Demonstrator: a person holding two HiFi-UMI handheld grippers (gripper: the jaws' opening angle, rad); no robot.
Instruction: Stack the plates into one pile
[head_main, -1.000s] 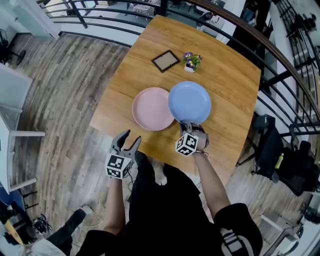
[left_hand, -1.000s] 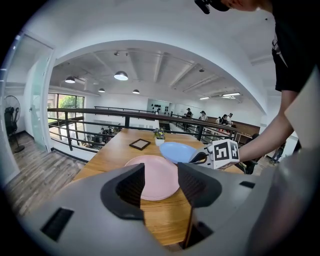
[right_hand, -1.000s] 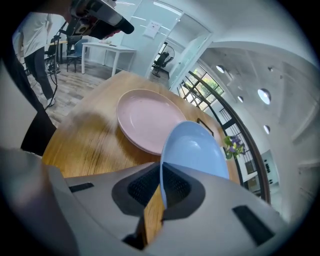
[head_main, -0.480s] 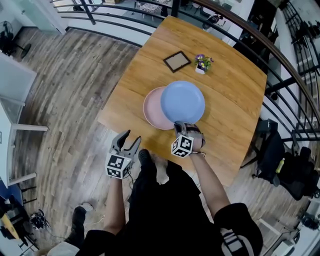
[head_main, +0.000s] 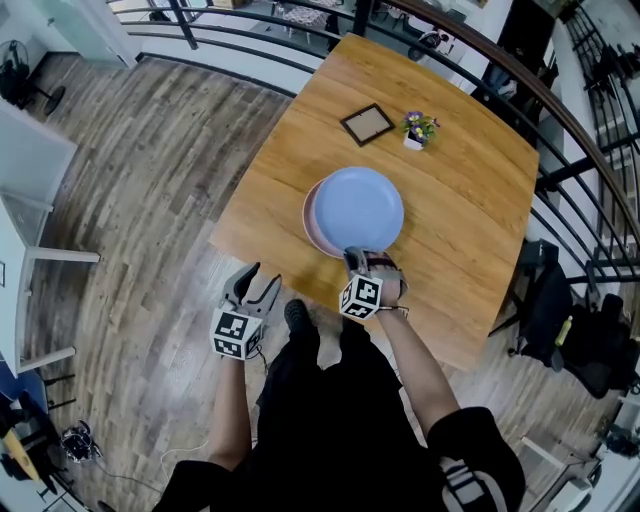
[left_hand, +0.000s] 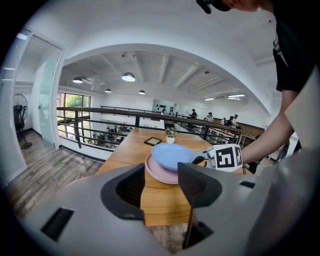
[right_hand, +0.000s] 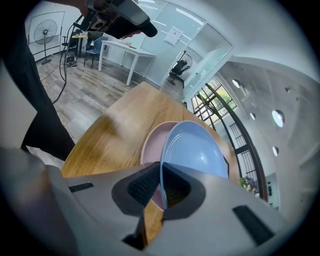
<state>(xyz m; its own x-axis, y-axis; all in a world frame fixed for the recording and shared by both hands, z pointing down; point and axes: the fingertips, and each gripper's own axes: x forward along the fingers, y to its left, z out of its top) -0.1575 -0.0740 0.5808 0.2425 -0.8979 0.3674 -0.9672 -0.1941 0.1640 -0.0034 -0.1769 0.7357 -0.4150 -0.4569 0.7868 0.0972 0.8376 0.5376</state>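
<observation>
While my right gripper pinches the blue plate by its near rim, my left gripper hangs open and empty.
Off the table's near edge, over the wooden floor, my left jaws stand apart with nothing between them. At that near edge my right jaws are closed tight on the blue plate's rim. It sits over the pink plate and covers most of it, leaving a pink crescent toward the left edge; whether the two touch I cannot tell. Toward the far edge, well apart from the plates, are a dark picture frame and, just beside it, a small flower pot.
</observation>
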